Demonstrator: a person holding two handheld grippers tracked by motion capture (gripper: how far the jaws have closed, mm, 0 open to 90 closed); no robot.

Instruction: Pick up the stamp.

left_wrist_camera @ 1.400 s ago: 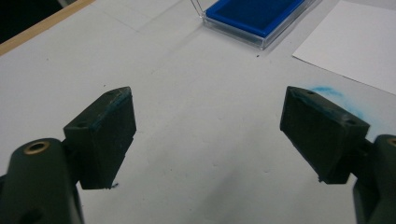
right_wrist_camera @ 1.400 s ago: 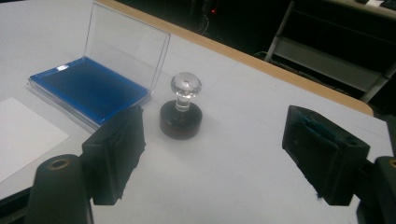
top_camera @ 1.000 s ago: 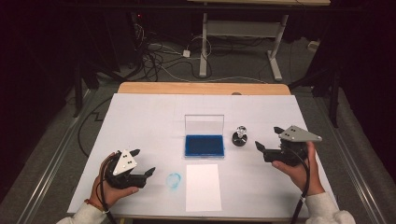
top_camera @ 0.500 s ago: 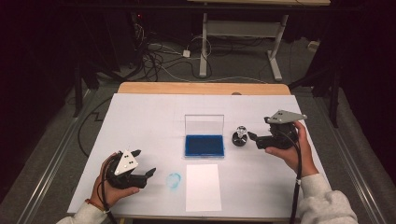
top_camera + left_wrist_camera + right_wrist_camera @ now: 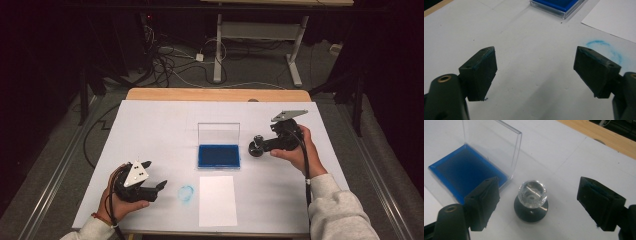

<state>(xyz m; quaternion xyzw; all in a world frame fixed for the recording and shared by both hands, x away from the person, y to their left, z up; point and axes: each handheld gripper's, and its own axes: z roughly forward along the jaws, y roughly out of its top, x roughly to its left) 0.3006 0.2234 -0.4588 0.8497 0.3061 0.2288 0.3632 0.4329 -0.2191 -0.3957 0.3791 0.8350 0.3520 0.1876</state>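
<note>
A stamp point(image 5: 255, 148) with a clear faceted knob point(image 5: 532, 191) on a round black base stands right of the blue ink pad point(image 5: 218, 155). The pad lies in a clear case with its lid upright. My right gripper point(image 5: 262, 144) is level with the stamp and open. In the right gripper view point(image 5: 537, 184) its jaws stand on either side of the knob without touching it. My left gripper point(image 5: 156, 174) rests at the front left, open and holding nothing point(image 5: 535, 51). Just beyond its jaws is a blue ring mark point(image 5: 607, 50) on the table cover.
A blank white sheet point(image 5: 217, 200) lies in front of the ink pad, beside the blue ring mark point(image 5: 186, 192). The white cover point(image 5: 165, 125) ends at a wooden table edge point(image 5: 215, 94) at the back. Cables and desk legs stand on the floor beyond.
My right gripper has moved left across the table until its jaws stand around the stamp. The left gripper has stayed where it was.
</note>
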